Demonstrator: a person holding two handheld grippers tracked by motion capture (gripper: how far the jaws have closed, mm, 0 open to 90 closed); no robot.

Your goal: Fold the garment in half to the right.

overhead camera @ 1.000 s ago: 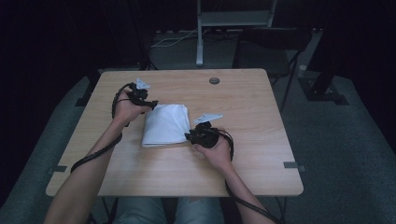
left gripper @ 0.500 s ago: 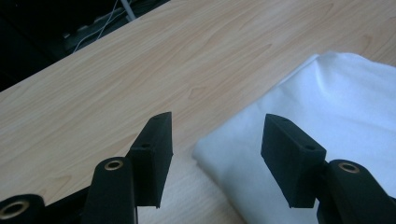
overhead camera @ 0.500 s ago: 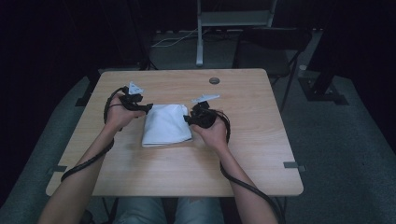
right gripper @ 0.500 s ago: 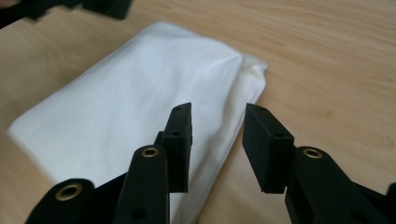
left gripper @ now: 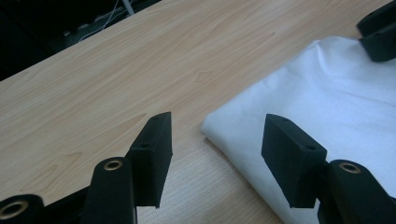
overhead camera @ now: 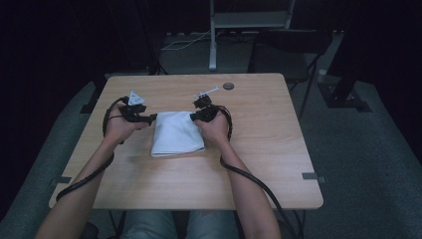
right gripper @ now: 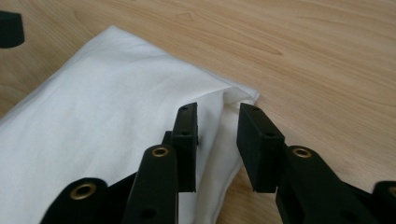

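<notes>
A folded white cloth (overhead camera: 176,133) lies on the wooden table (overhead camera: 259,149). My left gripper (overhead camera: 152,118) is at the cloth's far left corner, pointing right. In the left gripper view its jaws (left gripper: 215,135) stand wide open, low over the table, with the cloth (left gripper: 327,93) corner between them untouched. My right gripper (overhead camera: 196,117) is at the far right corner. In the right gripper view its jaws (right gripper: 217,126) have just been closing and straddle a raised fold of the cloth (right gripper: 107,93) edge, with a gap still showing.
A small dark round disc (overhead camera: 228,86) sits near the table's far edge. A metal stand (overhead camera: 213,40) and a chair (overhead camera: 288,50) are on the floor behind the table. Cables trail from both grippers along the forearms.
My right gripper moved from the cloth's near right side away to its far right corner. My left gripper shifted slightly left at the far left corner.
</notes>
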